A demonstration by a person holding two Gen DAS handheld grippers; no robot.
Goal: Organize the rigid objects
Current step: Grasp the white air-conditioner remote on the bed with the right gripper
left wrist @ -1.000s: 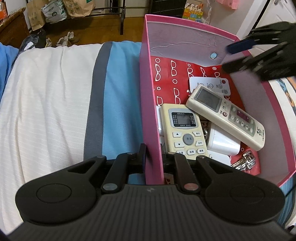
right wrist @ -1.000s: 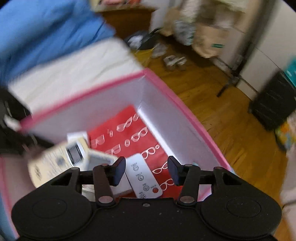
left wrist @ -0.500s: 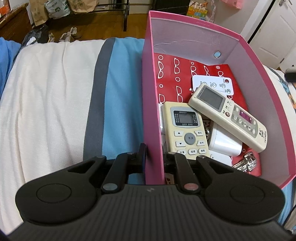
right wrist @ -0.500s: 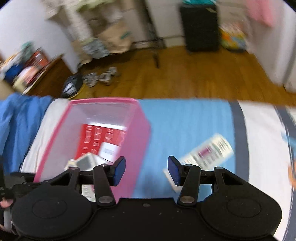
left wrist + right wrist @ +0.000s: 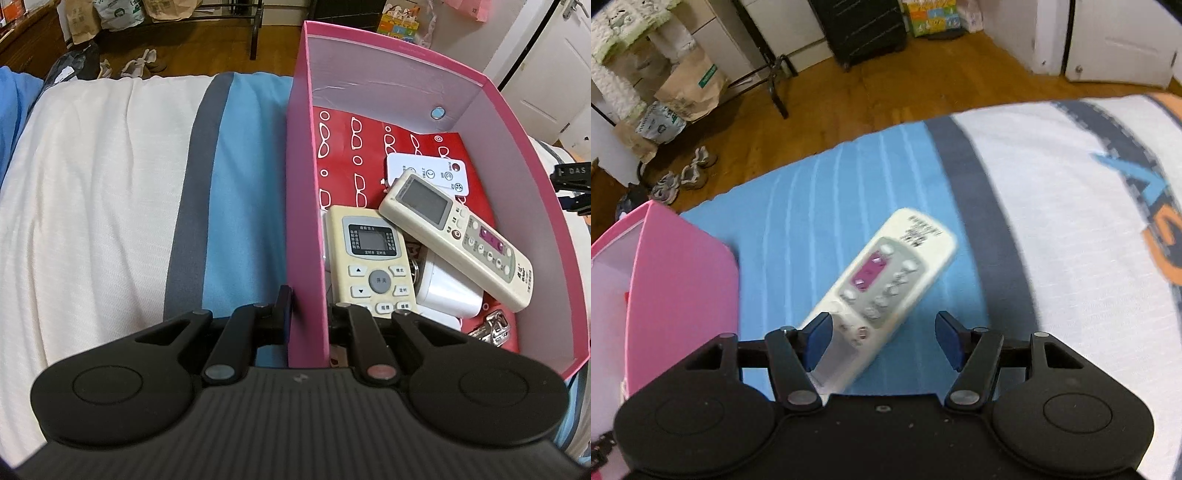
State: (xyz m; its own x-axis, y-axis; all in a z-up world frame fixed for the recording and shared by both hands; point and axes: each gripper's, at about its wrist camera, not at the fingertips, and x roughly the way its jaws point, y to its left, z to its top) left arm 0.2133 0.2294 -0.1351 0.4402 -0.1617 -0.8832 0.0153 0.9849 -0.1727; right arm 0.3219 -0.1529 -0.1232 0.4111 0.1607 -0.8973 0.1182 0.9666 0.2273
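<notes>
A pink box stands on the bed. My left gripper is shut on its left wall, one finger outside and one inside. Inside the box lie a square cream remote, a long cream remote, a flat white remote, a white adapter and keys. My right gripper is open just above another long white remote that lies on the blue stripe of the bedspread, to the right of the box. The remote's near end sits between the fingers.
The bedspread has white, grey and blue stripes. Beyond the bed edge are a wooden floor, shoes, paper bags and a black rack. A white door is at the far right.
My right gripper has swung away from over the box to the right and down over the remote on the bed. My left gripper has kept its hold on the box wall.
</notes>
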